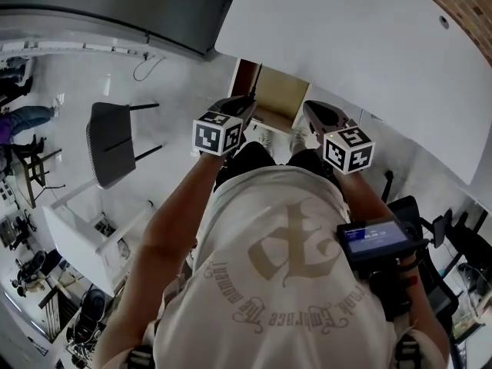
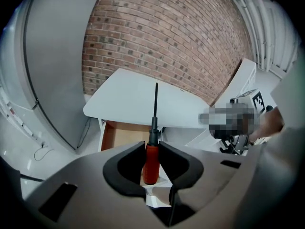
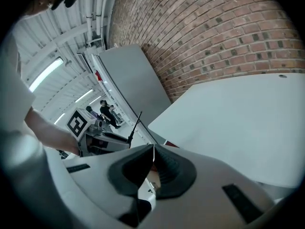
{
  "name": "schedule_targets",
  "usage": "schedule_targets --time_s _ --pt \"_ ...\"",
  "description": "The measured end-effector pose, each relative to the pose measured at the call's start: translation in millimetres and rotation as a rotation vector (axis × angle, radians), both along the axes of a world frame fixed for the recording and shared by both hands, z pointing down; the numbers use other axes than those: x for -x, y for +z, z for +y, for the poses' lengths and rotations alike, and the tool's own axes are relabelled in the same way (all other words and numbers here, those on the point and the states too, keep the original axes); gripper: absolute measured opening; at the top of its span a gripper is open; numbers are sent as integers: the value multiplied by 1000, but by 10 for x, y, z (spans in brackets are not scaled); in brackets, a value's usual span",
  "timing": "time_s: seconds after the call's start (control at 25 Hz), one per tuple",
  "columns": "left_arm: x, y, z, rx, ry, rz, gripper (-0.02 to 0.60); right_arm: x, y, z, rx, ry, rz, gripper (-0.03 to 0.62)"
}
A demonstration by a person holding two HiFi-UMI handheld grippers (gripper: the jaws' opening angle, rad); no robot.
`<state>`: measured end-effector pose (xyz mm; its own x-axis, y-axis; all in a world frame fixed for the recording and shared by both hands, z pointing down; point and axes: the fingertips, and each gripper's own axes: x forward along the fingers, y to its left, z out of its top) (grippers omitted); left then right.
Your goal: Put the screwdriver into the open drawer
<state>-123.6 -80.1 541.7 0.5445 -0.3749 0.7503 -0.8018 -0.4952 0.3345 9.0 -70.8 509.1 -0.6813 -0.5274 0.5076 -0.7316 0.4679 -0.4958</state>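
Clamping the red-handled screwdriver (image 2: 151, 162) in the left gripper (image 2: 152, 147), shaft aimed far toward the open tan-floored drawer (image 2: 125, 133) under the white table (image 2: 128, 99), right gripper (image 3: 153, 149) jaws pressed together.

I see a white desk (image 1: 369, 52) with a rounded corner. A small dark round spot (image 1: 443, 21) sits on its top towards the far right. Under its near edge the wooden drawer (image 1: 280, 94) stands pulled out. On the pale floor (image 1: 69, 91) to the left are a dark chair (image 1: 111, 141) and a looped cable (image 1: 142, 69).
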Motion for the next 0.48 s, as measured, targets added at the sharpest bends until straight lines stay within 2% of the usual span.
schedule_targets --time_s 0.2,0.48 --pt "285 258 23 46 -22 2 98 312 123 -144 18 -30 5 23" --pt "460 494 118 104 -41 17 98 534 266 -112 50 -50 13 23"
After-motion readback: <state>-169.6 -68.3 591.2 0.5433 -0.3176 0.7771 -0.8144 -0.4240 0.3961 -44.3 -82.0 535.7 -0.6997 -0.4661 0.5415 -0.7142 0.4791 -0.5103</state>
